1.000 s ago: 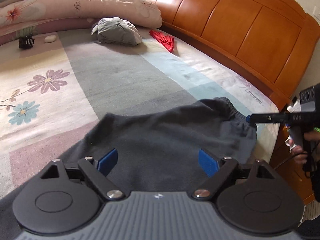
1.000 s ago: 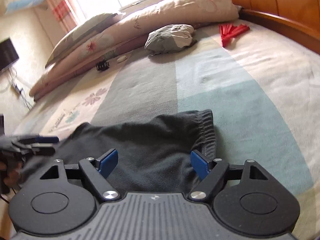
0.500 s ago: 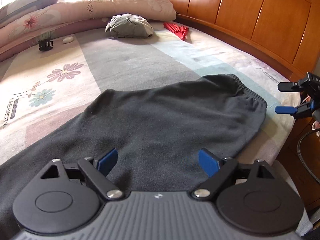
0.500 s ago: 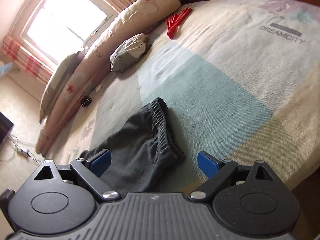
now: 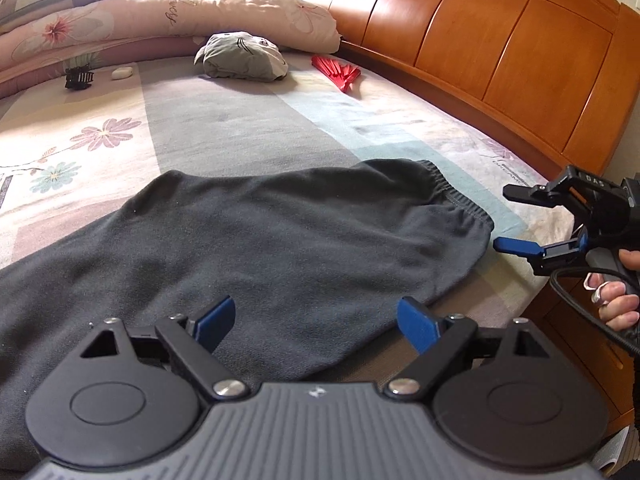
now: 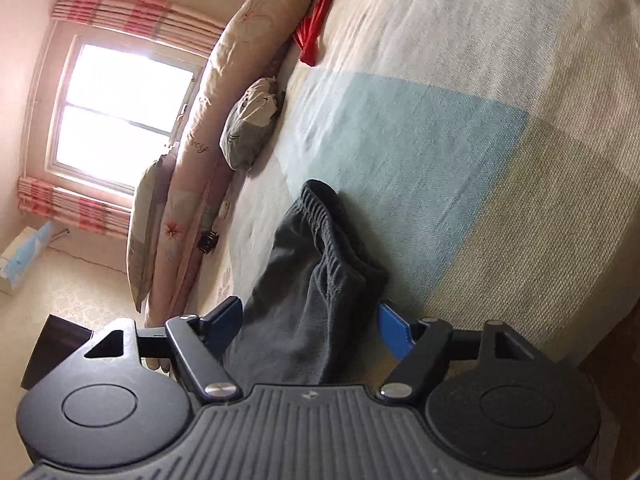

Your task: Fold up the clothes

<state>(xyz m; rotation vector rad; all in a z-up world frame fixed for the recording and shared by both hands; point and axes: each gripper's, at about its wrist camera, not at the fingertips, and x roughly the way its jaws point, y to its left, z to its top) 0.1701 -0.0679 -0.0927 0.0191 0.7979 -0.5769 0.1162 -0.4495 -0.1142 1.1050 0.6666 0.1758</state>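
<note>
The right tool (image 6: 310, 322) has rolled sideways, half-open and closing around the soft, limp trousers' (image 5: 260, 240) waistband (image 6: 320, 216); the left tool (image 5: 316, 320) is hovering wide, empty.

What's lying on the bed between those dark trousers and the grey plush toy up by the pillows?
Nothing: the left wrist view shows only bare bedsheet between the dark trousers and the grey plush toy.
</note>
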